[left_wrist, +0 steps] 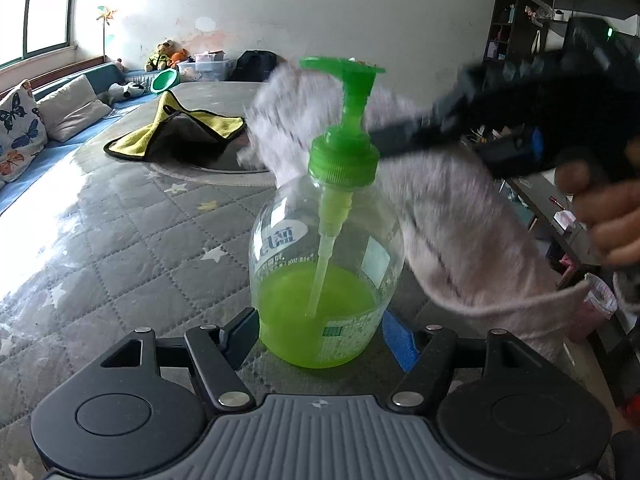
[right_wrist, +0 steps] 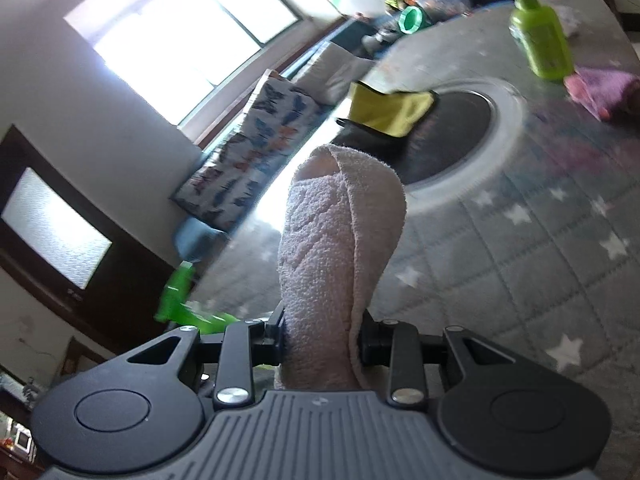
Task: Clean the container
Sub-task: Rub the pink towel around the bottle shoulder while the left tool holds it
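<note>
A clear pump bottle (left_wrist: pixel 324 280) with a green pump head and green liquid in its lower part stands upright on the quilted grey table. My left gripper (left_wrist: pixel 320 332) is shut on the bottle's base, one finger on each side. My right gripper (right_wrist: pixel 322 344) is shut on a pale pink towel (right_wrist: pixel 340 240) that sticks up between its fingers. In the left wrist view that towel (left_wrist: pixel 440 208) is blurred and drapes behind and to the right of the pump head, with the right gripper's body (left_wrist: pixel 520 120) and a hand (left_wrist: pixel 612 216) at the right edge. The bottle's green pump (right_wrist: pixel 176 300) shows low at the left in the right wrist view.
A yellow and grey cloth (left_wrist: pixel 176 132) lies over a round dark inset (right_wrist: pixel 452 136) in the table. A second green bottle (right_wrist: pixel 540 36) and a pink-purple cloth (right_wrist: pixel 600 88) sit farther along. Cushions (left_wrist: pixel 20 128) and toys line a bench by the window. Dark shelves (left_wrist: pixel 520 12) stand right.
</note>
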### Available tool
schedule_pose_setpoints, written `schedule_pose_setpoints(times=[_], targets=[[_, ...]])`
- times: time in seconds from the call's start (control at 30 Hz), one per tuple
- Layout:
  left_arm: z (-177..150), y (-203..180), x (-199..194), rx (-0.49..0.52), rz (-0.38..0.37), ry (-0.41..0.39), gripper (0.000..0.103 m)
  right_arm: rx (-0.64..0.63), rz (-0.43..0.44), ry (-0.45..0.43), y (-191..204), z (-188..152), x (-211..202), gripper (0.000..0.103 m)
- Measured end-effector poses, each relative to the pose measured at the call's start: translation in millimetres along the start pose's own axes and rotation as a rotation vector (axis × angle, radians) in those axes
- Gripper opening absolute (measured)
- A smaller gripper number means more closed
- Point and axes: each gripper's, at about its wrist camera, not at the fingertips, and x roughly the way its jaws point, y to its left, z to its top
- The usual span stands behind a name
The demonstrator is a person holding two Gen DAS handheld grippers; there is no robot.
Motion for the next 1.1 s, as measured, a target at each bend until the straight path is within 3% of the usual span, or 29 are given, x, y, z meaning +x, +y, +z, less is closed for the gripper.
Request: schedule_pose_setpoints(times=[0.13,0.5,0.77,1.1], targets=[[0,1,1,0.001,-0.005,0.001,0.071,-0.035,0.033,0.002,10,8,5,0.031],[2,3,3,0.005,-0.009,0.005,0.071,0.003,-0.018,0.042,-11,15,39,0.032],[2,5,4,-0.004,-0.015,0.008,0.073,0.057,-0.104,0.121,-39,-1,63,0.032],[-2,7,-6,-0.063,0.037,0.0,0.073,0.014,-0.138,0.118,-36,-17,54,0.032]])
